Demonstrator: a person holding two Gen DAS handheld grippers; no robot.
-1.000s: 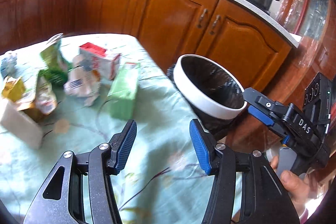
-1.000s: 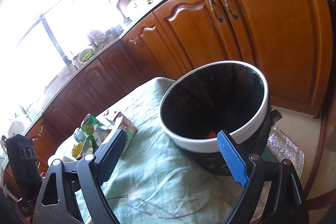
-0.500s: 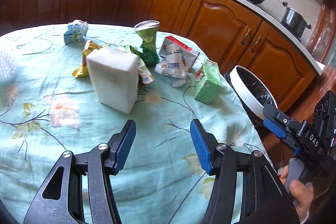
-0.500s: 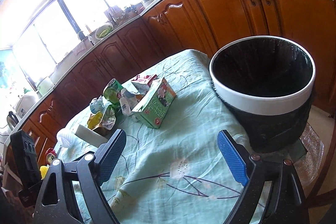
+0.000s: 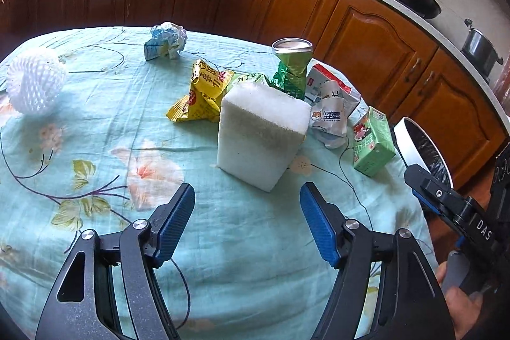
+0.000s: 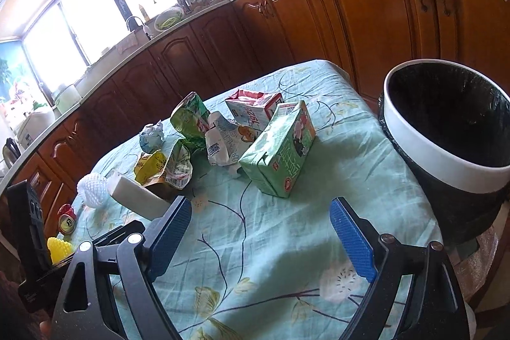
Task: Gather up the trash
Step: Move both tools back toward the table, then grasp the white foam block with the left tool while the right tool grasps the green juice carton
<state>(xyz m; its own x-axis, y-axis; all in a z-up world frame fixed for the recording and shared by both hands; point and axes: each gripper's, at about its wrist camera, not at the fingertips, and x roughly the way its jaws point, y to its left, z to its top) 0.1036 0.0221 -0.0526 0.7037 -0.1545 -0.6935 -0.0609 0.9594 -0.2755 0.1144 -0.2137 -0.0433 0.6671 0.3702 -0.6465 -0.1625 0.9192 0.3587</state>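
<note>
Hovering over a table of trash, both claws spread wide and empty.

Most of the bin (image 6: 446, 148) is seen from the right wrist, just beside the table's (image 5: 95, 123) edge, though its base is cut off; from the left wrist only a sliver of rim is caught. The left gripper (image 5: 247, 223) is aimed at the white foam block (image 5: 261, 133), which hides part of the crushed green can (image 5: 291, 69) and yellow wrapper (image 5: 200, 94). The green carton (image 6: 277, 148) is lain on its side, long axis pointed away from the right gripper (image 6: 259, 233) toward the red-and-white carton (image 6: 255, 107). Print on the cartons is too small to read ("DAS" can be made out on the other gripper's body).
</note>
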